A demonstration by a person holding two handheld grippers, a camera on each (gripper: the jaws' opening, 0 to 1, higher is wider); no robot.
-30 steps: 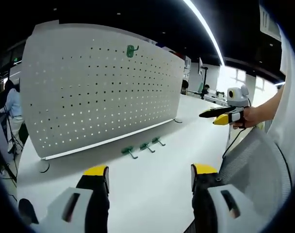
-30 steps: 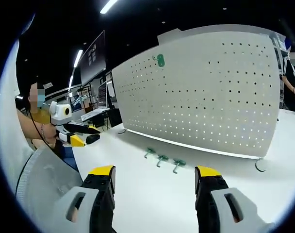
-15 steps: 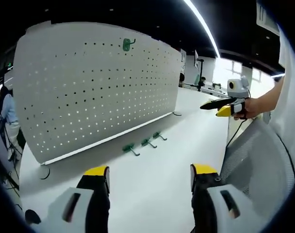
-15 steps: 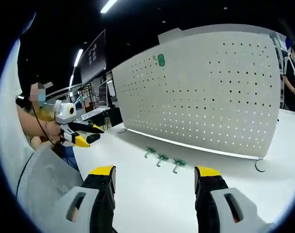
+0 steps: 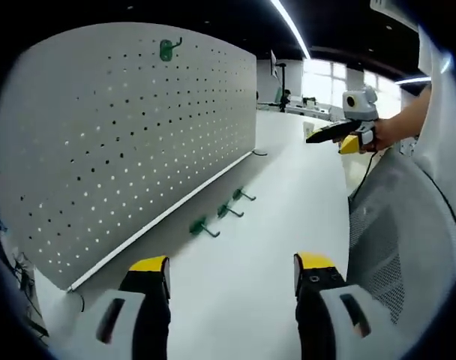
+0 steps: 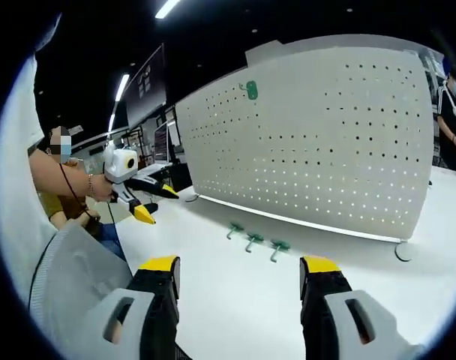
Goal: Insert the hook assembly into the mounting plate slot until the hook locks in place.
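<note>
Hooks: three green hooks (image 5: 219, 213) lay untouched on the desk (image 5: 235, 285) beside the pegboard (image 5: 123, 142).
Change: left hand-held gripper (image 5: 232, 274) swung, released; right hand-held gripper (image 6: 235, 276) released, empty.
Meaning: pickup pending.

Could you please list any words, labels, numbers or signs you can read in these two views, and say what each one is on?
No text can be read in either view.
The dark hanging panel in the right gripper view carries pale marks, too small and blurred to read.
The pegboard, the green hook on it, the three green hooks on the table and the white table show no lettering.
</note>
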